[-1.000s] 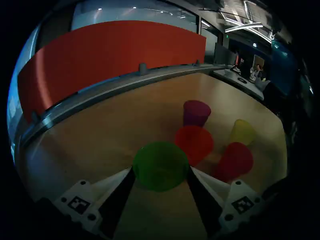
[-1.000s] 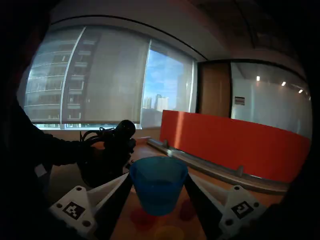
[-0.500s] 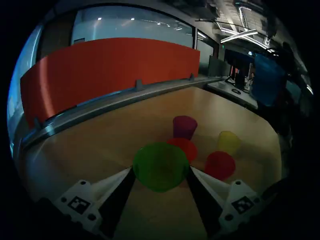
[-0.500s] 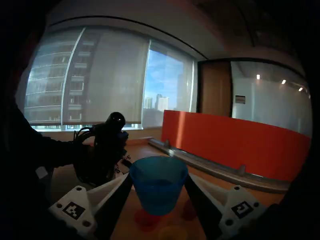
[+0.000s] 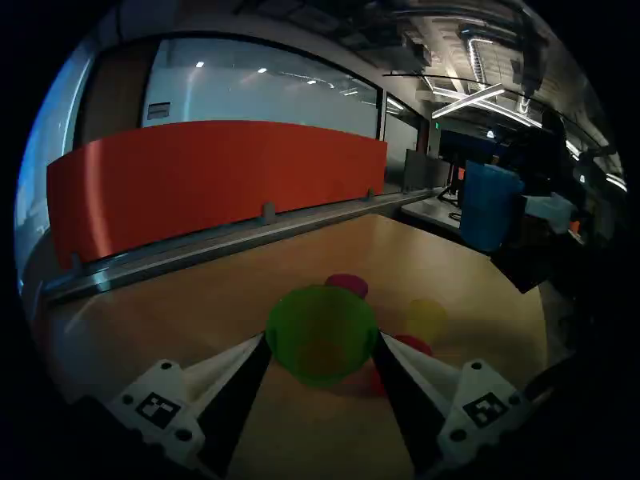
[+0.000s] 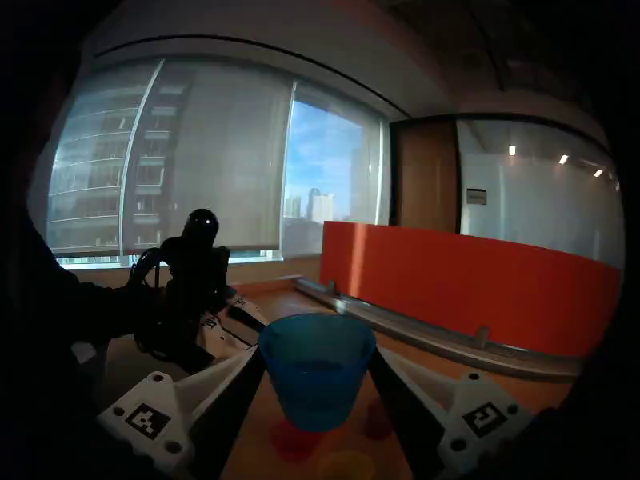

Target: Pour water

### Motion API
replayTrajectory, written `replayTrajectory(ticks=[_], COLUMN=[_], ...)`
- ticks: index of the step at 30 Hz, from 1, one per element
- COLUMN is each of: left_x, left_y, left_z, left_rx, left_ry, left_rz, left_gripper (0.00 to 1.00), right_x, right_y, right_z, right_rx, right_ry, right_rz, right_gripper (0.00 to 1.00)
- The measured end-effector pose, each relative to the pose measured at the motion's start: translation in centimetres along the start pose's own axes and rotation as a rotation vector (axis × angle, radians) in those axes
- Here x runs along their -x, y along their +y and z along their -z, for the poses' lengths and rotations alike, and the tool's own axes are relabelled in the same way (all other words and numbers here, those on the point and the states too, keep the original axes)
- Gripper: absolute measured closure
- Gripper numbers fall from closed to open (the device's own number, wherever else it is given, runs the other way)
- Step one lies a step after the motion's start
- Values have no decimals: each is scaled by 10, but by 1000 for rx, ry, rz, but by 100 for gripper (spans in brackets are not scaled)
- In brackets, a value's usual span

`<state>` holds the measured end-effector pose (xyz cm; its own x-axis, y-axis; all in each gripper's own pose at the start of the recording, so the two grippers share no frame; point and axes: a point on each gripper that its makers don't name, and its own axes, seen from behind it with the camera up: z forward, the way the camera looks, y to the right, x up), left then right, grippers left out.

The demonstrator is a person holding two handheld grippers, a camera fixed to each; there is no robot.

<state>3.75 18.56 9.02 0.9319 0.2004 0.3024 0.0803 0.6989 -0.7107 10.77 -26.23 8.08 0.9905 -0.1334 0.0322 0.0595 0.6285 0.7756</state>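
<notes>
My left gripper (image 5: 321, 342) was partly closed, its two fingers pressed against opposite sides of the green cup (image 5: 322, 332), which hung clear above the tabletop (image 5: 184, 304). That cup stood upright, mouth up, with its long axis vertical. My right gripper (image 6: 318, 354) was closed about as far, both fingers pinching the blue cup (image 6: 318, 376). It was also upright, mouth up and narrower base down. In the left gripper view it was raised over the tabletop's right edge. I thought I saw a liquid line through the blue wall, but could not be sure. Beyond the green cup, around the middle of the tabletop, sat a purple cup (image 5: 346, 282), a yellow cup (image 5: 426, 314) and a red cup (image 5: 412, 344), close together. An orange partition (image 5: 216, 180) ran along the tabletop's far edge.
</notes>
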Motion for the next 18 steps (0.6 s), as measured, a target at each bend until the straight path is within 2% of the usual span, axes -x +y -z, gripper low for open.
replayTrajectory(ticks=[18], left_x=[-26], left_y=[23], left_z=[29], left_rx=[31], left_ry=[93], left_rz=[-13], left_gripper=[12], right_x=[-5], right_y=[-3], right_z=[1], right_rx=[2], right_ry=[-4], right_rz=[-3], right_gripper=[9])
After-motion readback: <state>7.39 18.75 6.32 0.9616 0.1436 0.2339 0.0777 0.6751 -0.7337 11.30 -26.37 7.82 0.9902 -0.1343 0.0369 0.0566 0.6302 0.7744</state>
